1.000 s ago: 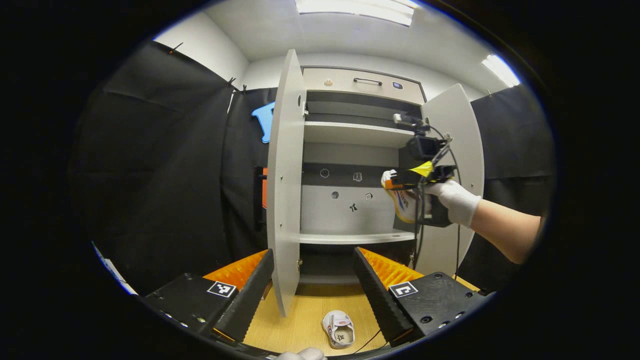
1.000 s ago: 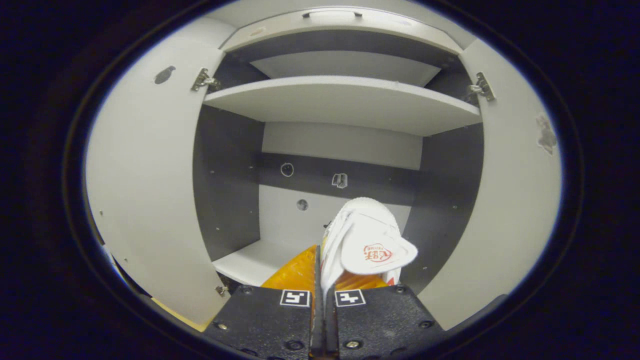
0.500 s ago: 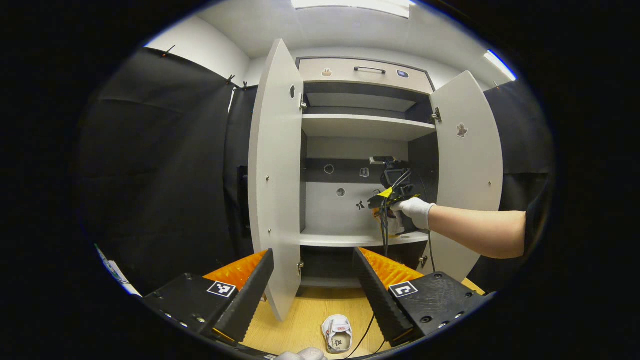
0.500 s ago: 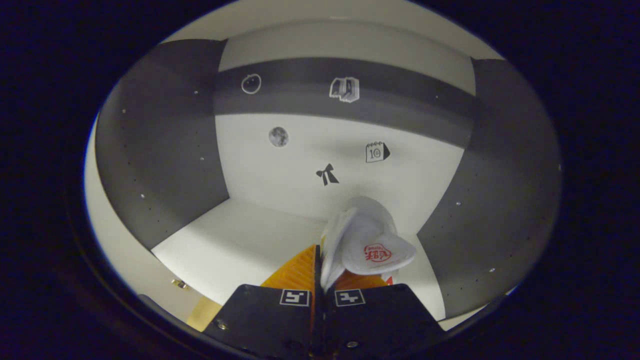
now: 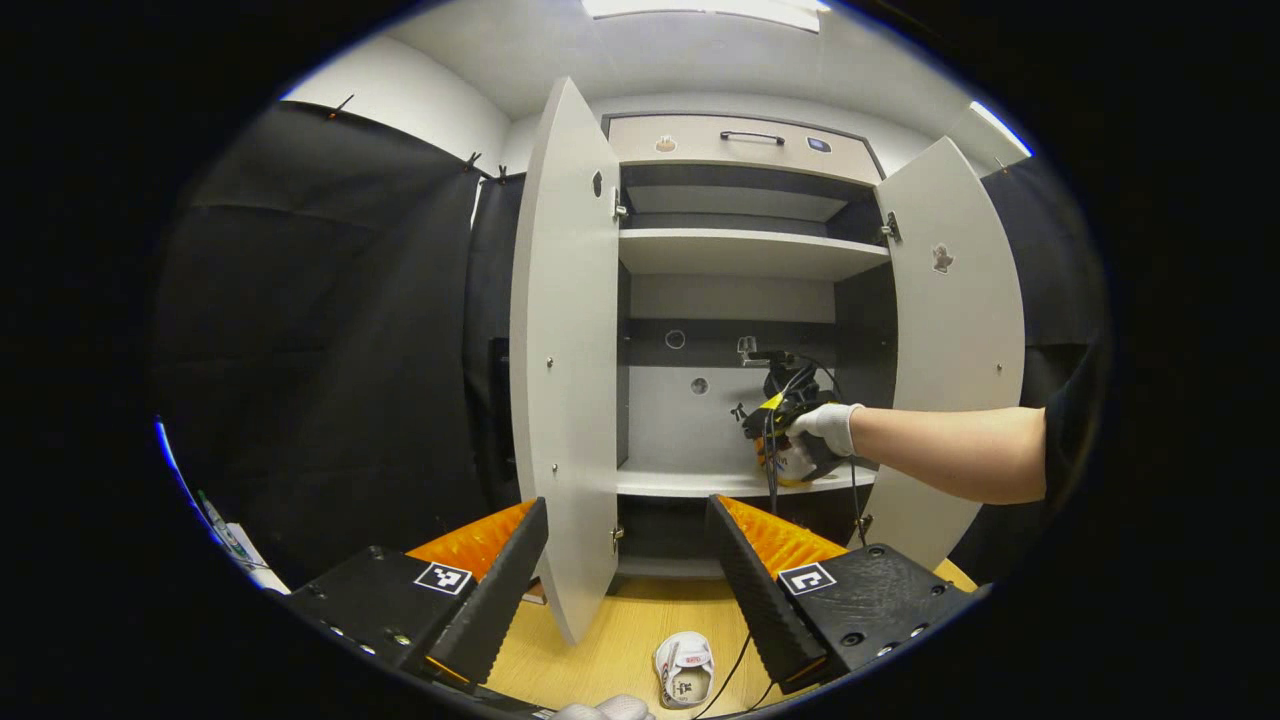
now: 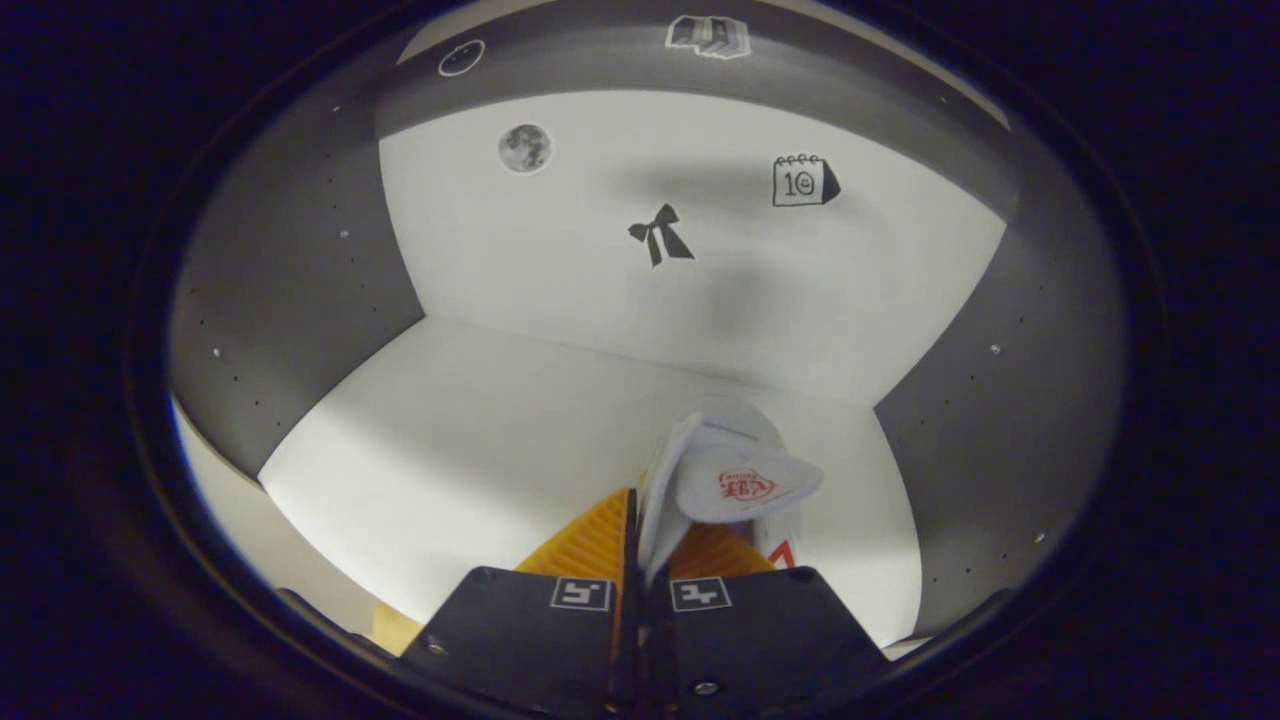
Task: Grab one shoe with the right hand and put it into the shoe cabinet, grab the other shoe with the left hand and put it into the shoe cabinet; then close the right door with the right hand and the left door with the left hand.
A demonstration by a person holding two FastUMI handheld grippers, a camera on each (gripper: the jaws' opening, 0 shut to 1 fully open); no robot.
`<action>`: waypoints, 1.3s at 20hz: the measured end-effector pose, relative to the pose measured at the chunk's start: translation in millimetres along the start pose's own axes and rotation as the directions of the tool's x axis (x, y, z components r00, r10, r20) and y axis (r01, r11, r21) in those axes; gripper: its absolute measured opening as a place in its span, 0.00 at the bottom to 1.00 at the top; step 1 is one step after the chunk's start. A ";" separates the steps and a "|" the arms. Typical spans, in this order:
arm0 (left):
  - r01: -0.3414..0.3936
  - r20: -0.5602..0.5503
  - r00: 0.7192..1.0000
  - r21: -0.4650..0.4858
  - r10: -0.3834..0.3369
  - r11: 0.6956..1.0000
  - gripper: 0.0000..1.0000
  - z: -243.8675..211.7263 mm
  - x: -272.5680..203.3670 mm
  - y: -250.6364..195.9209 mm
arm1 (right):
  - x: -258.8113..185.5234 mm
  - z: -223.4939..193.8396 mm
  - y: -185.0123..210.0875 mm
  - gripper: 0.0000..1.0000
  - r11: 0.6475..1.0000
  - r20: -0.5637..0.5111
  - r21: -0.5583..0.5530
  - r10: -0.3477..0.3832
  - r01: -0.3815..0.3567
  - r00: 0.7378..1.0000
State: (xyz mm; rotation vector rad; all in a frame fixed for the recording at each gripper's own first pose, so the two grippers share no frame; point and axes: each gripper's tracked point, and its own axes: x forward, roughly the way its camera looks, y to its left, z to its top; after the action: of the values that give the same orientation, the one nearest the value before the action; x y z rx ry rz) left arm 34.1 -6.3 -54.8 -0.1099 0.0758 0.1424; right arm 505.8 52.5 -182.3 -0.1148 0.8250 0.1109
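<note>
Shoe (image 6: 735, 480) between right jaws.

black cloth (image 5: 330, 330) hangs along the booth's sides, pinned up near the top, and a white wall (image 5: 400, 95) rises above it to a white ceiling (image 5: 700, 50). long ceiling lights (image 5: 700, 8) glow bright overhead, with another strip (image 5: 1000, 125) off to the right. the floor (image 5: 620, 640) is pale wood boards. low on the left, by the foot of the cloth, some small things lie (image 5: 225, 530), too blurred to make out.
</note>
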 end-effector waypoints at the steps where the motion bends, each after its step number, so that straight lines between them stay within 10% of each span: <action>1: -0.001 -0.001 1.000 -0.002 0.001 1.000 0.96 0.2 -1.3 1.6 | -8.5 7.8 -2.6 0.13 1.000 0.039 0.013 -0.013 0.013 0.999; 5: 0.007 0.017 1.000 0.000 -0.007 1.000 0.95 4.3 -6.3 8.6 | -50.9 19.0 0.3 0.40 0.998 0.179 0.070 -0.009 -0.004 0.984; 10: 0.047 0.027 0.998 0.018 -0.048 0.999 0.95 8.2 -20.6 10.8 | -138.1 27.7 -15.9 0.98 0.993 0.423 0.102 -0.092 0.054 0.901; 20: 0.159 0.020 0.987 0.050 -0.161 0.986 0.95 1.7 -42.0 12.8 | -346.4 -100.2 13.7 1.00 0.995 0.681 0.094 -0.072 0.010 0.729; 26: 0.223 0.019 0.974 0.060 -0.225 0.973 0.95 -5.8 -57.8 6.1 | -413.4 -212.3 19.2 1.00 0.994 0.721 0.110 -0.091 0.016 0.687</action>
State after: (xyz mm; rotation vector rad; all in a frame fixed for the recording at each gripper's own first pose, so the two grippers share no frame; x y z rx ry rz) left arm -24.3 -8.8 -56.3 -0.0585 0.0409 -0.0839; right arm 70.7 18.5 -21.5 0.0038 0.0166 0.0516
